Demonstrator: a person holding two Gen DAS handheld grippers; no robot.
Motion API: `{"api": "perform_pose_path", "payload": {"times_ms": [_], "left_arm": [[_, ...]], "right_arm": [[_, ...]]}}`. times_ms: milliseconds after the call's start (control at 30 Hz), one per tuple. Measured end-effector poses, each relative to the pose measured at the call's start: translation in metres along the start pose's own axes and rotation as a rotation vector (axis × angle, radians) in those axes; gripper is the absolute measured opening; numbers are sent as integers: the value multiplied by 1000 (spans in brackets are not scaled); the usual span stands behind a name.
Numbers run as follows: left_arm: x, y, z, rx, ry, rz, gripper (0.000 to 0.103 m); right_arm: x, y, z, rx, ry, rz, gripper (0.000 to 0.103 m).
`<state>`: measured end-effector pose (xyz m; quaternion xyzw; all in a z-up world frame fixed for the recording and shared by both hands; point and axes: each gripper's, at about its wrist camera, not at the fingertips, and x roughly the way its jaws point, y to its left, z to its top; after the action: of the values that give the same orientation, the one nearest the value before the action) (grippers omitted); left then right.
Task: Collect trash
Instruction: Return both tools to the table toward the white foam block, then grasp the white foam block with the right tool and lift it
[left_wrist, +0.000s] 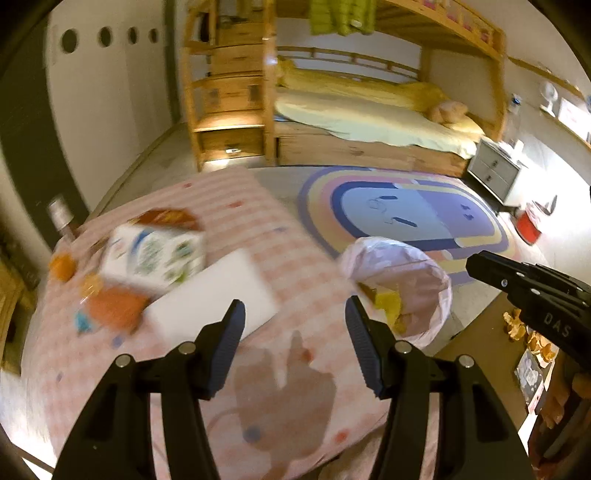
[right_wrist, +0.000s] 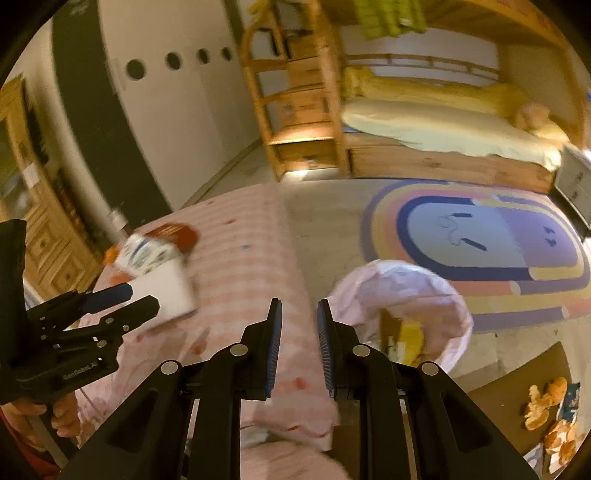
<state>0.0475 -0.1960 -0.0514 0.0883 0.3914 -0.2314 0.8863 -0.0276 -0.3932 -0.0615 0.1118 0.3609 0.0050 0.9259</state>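
I see a wooden bunk bed (left_wrist: 369, 122) along the far wall, with a striped rug (left_wrist: 406, 214) on the floor in front of it. Nearer to me is the worktop (left_wrist: 303, 280) under a pink checked cloth. Just off its right edge stands a bin (left_wrist: 402, 288) lined with a pale pink bag; in it I see yellow and brown scraps, too blurred to name.

On the left part of the worktop lies the rest of the trash: a white printed carton (left_wrist: 155, 258) with a red-brown packet (left_wrist: 166, 218) behind it, a flat white box (left_wrist: 214, 295) just beside the carton, and an orange wrapper (left_wrist: 118, 306) in front. A bottle (left_wrist: 61, 218) stands at the far left edge. All of this is smeared by motion.

My left gripper (left_wrist: 295, 314) hangs over the worktop near the white box, its jaws well apart and empty. My right gripper (right_wrist: 300, 314) hangs over the worktop's right edge beside the bin, jaws only slightly apart, nothing between them. On the floor at far right lie some orange peels (right_wrist: 550, 406).
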Motion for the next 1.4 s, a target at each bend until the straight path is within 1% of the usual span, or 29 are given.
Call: {"api": "perform_pose_path", "payload": {"times_ms": [167,233,300,467,600,633,667,700,800,933,967,1033,1067,1100,1167,1300,1400], "left_arm": [[-26,45,-29,-74,-4,74,55],[-34,66,-40,-115,-2,105,55],[-42,86,-50,-157,-1,138,55],[-52,126,-70,-224,5,220,61],[-52,146,-81,-271,17,236,61],[-51,150,-82,-279,21,237,61],[-49,153,-82,-284,24,237,61],[-48,155,-83,-286,26,236,61],[-43,158,-83,-287,32,231,61],[-35,161,-81,-291,40,229,61],[-34,161,-81,-291,41,229,61],[-34,162,-81,-293,44,227,61],[-35,163,-81,-294,43,228,61],[-35,163,-81,-295,43,230,61],[-34,164,-81,-298,43,232,61],[-38,163,-83,-300,36,233,61],[-44,164,-87,-303,30,232,61]], "right_arm": [[7,45,-3,-73,30,54,22],[14,61,-5,-99,47,74,25],[23,79,-7,-129,62,93,32],[47,109,-7,-184,99,127,41],[78,118,-4,-203,140,139,45],[85,118,-3,-206,151,143,48],[93,118,-2,-208,160,149,59],[99,119,-1,-211,163,145,66],[112,120,3,-216,168,159,71],[129,119,9,-207,190,199,71],[132,118,9,-203,201,214,70],[135,119,8,-196,219,241,62],[134,121,7,-198,230,251,55],[133,124,4,-207,243,263,50],[127,133,-3,-232,265,297,49],[112,160,-21,-297,295,359,49],[103,178,-29,-316,313,420,50]]}}
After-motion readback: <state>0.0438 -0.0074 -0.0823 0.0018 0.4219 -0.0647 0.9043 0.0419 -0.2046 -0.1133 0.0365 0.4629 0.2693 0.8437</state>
